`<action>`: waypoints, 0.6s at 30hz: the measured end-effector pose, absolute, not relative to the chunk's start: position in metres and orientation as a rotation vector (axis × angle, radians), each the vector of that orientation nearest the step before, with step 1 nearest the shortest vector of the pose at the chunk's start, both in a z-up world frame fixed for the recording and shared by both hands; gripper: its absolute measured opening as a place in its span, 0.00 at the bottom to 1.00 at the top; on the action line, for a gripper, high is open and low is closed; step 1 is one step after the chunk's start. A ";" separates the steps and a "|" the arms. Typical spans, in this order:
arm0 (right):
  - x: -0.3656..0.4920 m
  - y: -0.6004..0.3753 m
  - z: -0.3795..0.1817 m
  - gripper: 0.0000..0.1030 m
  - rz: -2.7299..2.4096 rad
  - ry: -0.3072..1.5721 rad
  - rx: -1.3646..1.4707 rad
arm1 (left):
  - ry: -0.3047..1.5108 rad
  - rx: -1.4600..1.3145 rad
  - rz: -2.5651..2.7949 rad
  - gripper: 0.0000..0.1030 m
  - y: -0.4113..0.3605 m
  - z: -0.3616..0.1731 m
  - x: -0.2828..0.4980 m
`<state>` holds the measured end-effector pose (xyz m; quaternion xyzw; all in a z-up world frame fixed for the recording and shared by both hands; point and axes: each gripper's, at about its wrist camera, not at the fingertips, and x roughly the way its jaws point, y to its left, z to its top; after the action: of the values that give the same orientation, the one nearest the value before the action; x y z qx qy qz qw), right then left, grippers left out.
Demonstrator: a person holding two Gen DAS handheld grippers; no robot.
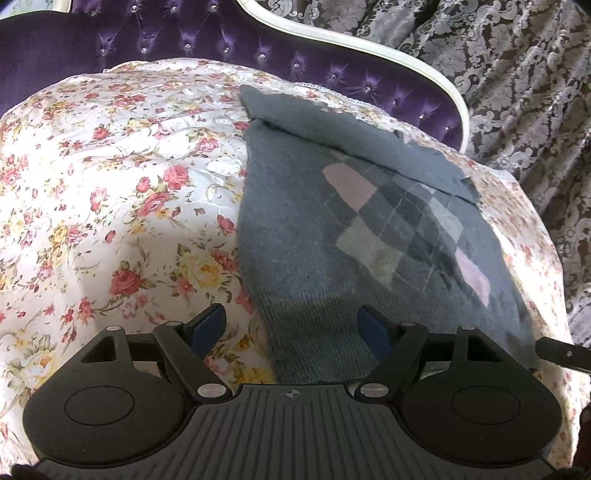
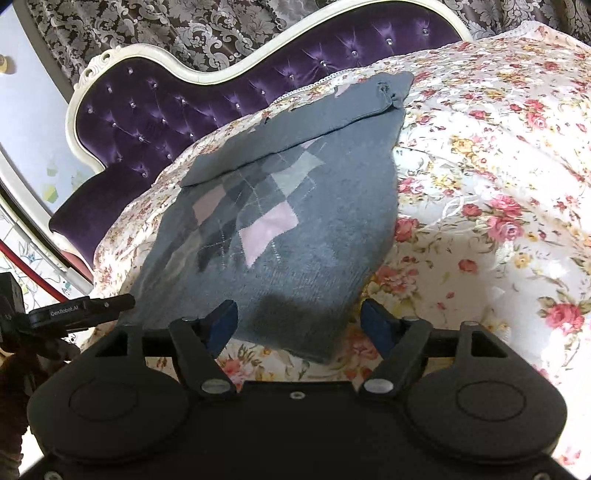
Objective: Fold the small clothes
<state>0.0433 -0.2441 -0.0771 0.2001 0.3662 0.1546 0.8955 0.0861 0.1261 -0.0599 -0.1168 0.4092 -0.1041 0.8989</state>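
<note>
The grey argyle sweater (image 1: 332, 236) lies flat on the floral bedspread (image 1: 110, 184), directly ahead of both claws, its ribbed hem nearest them and its long axis running away toward the purple tufted headboard (image 1: 184, 33). The far end is already turned over, a plain grey band lying across the diamond pattern.

The left claw (image 1: 291, 328) is spread wide and holds nothing. One blue pad (image 1: 375, 325) sits above the hem and the other over bare bedspread, so it straddles the left hem corner.

The right claw (image 2: 297, 325) is likewise spread and empty, straddling the opposite hem corner, which pokes toward it between its fingers.

Each claw is thus near its own corner; neither is clearly nearer. Whether any pad touches the knit I cannot tell.

The coming move likely calls for pinching both corners and carrying the hem forward along that long axis.
</note>
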 end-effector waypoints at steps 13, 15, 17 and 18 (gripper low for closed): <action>0.052 -0.236 -0.086 1.00 0.379 0.713 0.474 | 0.844 -0.247 -0.291 0.75 0.113 -0.065 0.100; 0.053 -0.237 -0.087 1.00 0.384 0.704 0.497 | 0.839 -0.256 -0.313 0.75 0.112 -0.065 0.101; 0.055 -0.237 -0.088 1.00 0.395 0.694 0.502 | 0.835 -0.270 -0.327 0.75 0.112 -0.066 0.102; 0.056 -0.237 -0.089 1.00 0.399 0.689 0.506 | 0.833 -0.277 -0.334 0.75 0.112 -0.067 0.103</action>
<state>0.0557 -0.2369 -0.0889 0.2436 0.3318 0.1923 0.8908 0.1025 0.1123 -0.0665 -0.1333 0.4013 -0.1607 0.8918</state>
